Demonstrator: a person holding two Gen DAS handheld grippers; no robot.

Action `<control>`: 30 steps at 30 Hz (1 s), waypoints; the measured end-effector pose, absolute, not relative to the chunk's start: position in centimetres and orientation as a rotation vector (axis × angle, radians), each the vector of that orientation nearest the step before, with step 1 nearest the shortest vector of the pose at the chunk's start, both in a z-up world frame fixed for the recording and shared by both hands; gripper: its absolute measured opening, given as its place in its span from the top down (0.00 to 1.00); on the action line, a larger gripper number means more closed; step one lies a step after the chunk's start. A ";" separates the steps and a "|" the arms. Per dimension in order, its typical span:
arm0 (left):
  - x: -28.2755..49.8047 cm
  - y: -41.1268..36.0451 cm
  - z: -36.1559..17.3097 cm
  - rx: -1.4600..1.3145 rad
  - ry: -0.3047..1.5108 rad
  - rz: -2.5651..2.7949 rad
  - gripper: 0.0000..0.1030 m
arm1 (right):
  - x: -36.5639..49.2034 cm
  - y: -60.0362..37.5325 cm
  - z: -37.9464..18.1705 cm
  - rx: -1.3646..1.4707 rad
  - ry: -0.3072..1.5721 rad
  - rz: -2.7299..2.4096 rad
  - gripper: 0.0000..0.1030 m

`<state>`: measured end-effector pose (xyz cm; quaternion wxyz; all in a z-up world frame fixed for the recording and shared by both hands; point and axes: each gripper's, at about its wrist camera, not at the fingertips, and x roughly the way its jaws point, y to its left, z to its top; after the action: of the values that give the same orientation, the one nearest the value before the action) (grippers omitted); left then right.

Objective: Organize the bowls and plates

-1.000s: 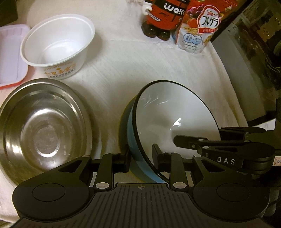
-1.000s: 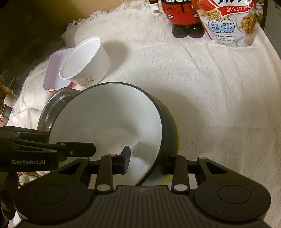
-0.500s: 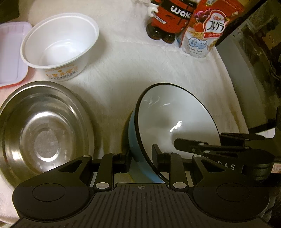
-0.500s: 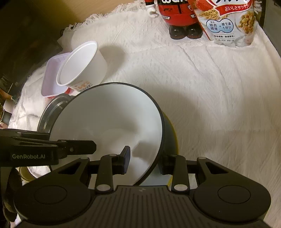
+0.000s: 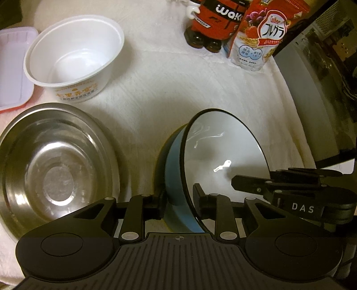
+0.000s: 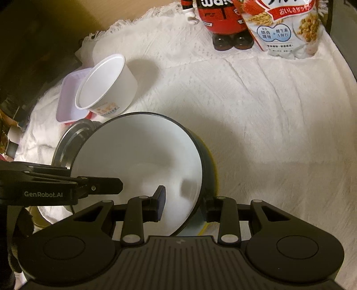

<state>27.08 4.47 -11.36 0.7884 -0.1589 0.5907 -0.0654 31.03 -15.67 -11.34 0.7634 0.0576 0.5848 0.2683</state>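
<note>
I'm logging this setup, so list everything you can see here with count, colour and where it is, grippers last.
blue bowl: one, blue outside, white inside, black rim, tilted, pinched on opposite rims by both grippers
steel bowl: one, silver, on the cloth beside the blue bowl
white plastic bowl: one, white with orange print, behind the steel bowl
tray: one, pale pink-white, at the cloth's edge next to the plastic bowl
bottles: a red-labelled pack, count unclear, at the back
cereal bag: one, red and white, beside the bottles
cloth: one, white, covering the surface
left gripper: one, black, shut on the bowl's rim
right gripper: one, black, shut on the opposite rim
</note>
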 end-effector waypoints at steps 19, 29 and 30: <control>27.4 5.0 -11.5 -0.346 1.281 -0.166 0.78 | 31.0 -16.1 -11.3 0.153 1.308 0.595 0.68; 26.3 4.0 -10.1 -0.246 1.264 -0.178 0.77 | 31.2 -16.3 -11.2 0.166 1.298 0.595 0.68; 26.2 4.0 -9.7 -0.224 1.252 -0.175 0.78 | 31.2 -16.4 -11.2 0.169 1.295 0.596 0.68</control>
<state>26.19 3.96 -9.75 0.8010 -0.1044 0.5838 -0.0817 31.19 -16.39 -11.19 0.7533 0.0773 0.5933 0.2732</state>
